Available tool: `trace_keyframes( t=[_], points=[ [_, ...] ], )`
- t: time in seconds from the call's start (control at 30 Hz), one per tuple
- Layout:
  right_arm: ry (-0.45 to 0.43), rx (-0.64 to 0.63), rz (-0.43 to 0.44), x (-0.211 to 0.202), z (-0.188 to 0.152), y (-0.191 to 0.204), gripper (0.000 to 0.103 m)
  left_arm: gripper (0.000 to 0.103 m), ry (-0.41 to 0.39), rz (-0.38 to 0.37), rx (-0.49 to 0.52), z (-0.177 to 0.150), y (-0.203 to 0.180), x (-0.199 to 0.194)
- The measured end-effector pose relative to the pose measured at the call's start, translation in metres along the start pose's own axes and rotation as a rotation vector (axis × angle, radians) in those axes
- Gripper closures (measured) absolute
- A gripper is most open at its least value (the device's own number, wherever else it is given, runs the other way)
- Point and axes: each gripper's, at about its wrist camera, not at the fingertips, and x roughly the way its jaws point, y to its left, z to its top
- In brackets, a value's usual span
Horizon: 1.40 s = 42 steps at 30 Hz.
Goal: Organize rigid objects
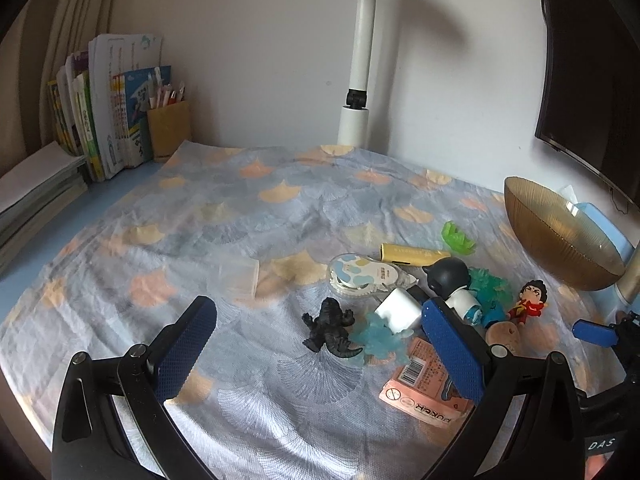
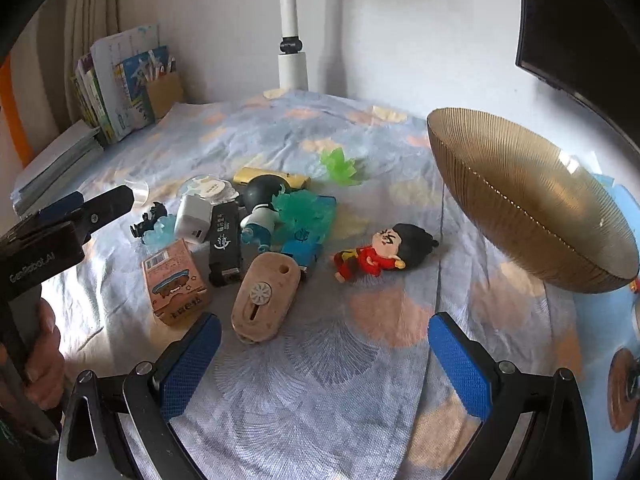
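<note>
Holding your left gripper (image 1: 316,344) low over the patterned cloth (image 1: 200,240), you have its blue pads spread wide with nothing between them; the black dinosaur figure (image 1: 330,332) stands on the cloth in the gap ahead, touching a pale blue translucent toy (image 1: 378,340). Your right gripper (image 2: 324,364) is likewise spread apart and empty above bare cloth, with the beige oval case (image 2: 264,300) lying just ahead of its left pad. Beyond that the clutter is tightly packed: a pink card box (image 2: 174,284), a black rectangular lighter (image 2: 225,246), a white charger cube (image 2: 192,220), a round black-headed figure (image 2: 260,204), a teal translucent toy (image 2: 304,212) over a blue box (image 2: 302,250), a correction-tape dispenser (image 1: 360,276) and a yellow tube (image 1: 412,256) behind. Most of these touch or overlap, so each is hemmed in by neighbours. Apart from the heap, the red-clothed figurine (image 2: 380,256) lies on its side toward the gold ribbed bowl (image 2: 520,200), and a green spiky toy (image 2: 340,166) sits alone farther back. A small clear box (image 1: 240,280) rests by itself on the cloth to the left. At the rear stand a white lamp post (image 1: 358,80), books (image 1: 100,108) and a pen holder (image 1: 168,128); a dark monitor (image 1: 592,60) hangs over the right edge.
</note>
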Motion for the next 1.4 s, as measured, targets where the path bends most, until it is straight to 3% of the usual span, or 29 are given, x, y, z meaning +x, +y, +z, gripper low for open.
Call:
trace_keyframes(
  t=[1.4],
  points=[
    [0.043, 0.016, -0.001, 0.0069, -0.0009, -0.0053, 0.000, 0.001, 0.037, -0.022, 0.006, -0.0010, 0.0009, 0.0068]
  ],
)
